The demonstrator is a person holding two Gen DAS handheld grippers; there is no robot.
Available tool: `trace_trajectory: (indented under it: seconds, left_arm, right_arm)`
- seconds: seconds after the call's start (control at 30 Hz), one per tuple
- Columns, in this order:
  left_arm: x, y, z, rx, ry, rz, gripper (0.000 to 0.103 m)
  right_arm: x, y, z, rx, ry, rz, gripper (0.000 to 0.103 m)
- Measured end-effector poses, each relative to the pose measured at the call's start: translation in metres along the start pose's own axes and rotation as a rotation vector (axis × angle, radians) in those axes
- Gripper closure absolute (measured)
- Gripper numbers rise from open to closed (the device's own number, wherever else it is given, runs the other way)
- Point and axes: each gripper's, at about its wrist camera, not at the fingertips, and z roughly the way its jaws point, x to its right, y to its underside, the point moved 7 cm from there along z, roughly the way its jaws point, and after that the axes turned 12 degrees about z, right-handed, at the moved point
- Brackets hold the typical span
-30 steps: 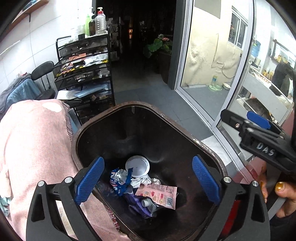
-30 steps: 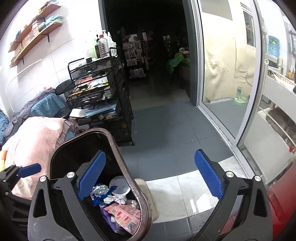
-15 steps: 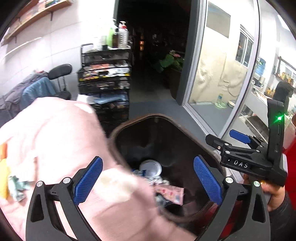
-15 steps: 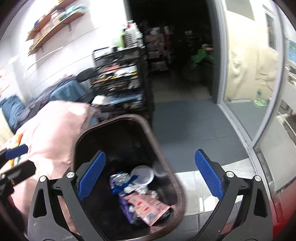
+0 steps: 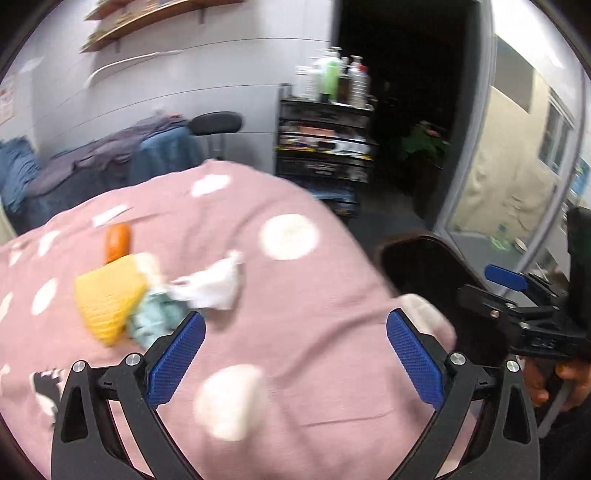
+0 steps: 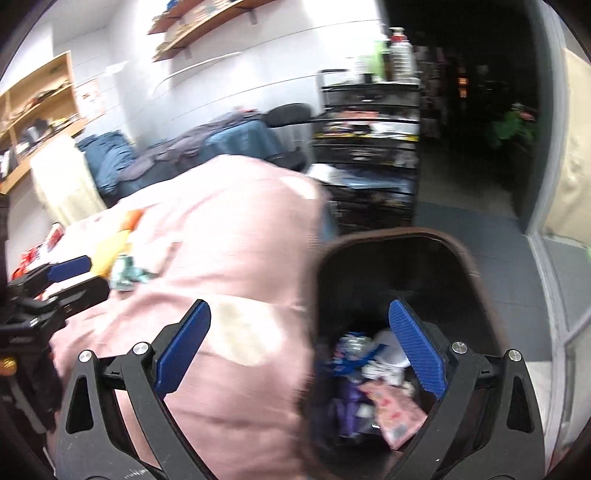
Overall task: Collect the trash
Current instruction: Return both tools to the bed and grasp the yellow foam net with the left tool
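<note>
My left jaws (image 5: pixel 295 354) and right jaws (image 6: pixel 301 343) gape empty above a pink dotted cloth (image 5: pixel 288 295); scraps (image 5: pixel 207 284) lie there, the brown bin (image 6: pixel 476 266) beside, a black rack (image 6: pixel 369 147) behind.

White panelled wall (image 5: pixel 192 74) carrying wooden shelves (image 6: pixel 207 22), black wire rack (image 5: pixel 325 147) holding bottles (image 5: pixel 334 75) on top, dark doorway (image 5: pixel 410 74) opening behind, grey floor tiles (image 6: pixel 491 254) lying beside glass door (image 5: pixel 517 177), potted plant (image 5: pixel 424 144) standing in shadow.

Bin mouth (image 6: pixel 399 236) open above, pink cloth (image 5: pixel 295 295) crowding it (left side)
</note>
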Motion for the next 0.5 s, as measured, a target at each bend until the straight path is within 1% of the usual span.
trace_trajectory:
  seconds: [0.2, 0.3, 0.4, 0.5]
  left_arm:
    - [-0.075, 0.022, -0.008, -0.026, -0.101, -0.13, 0.006]
    - [-0.111, 0.035, -0.005, -0.057, -0.127, -0.188, 0.006]
    - [-0.143, 0.046, 0.0, -0.089, -0.16, -0.229, 0.006]
    - [-0.164, 0.05, 0.01, -0.114, -0.136, -0.275, 0.006]
  right_arm:
    - [-0.063, 0.002, 0.016, -0.059, -0.101, -0.067, 0.007]
    - [-0.093, 0.003, 0.026, -0.092, -0.141, -0.107, 0.007]
    - [-0.119, 0.005, 0.04, -0.127, -0.139, -0.156, 0.007]
    - [-0.14, 0.01, 0.052, -0.155, -0.12, -0.194, 0.007]
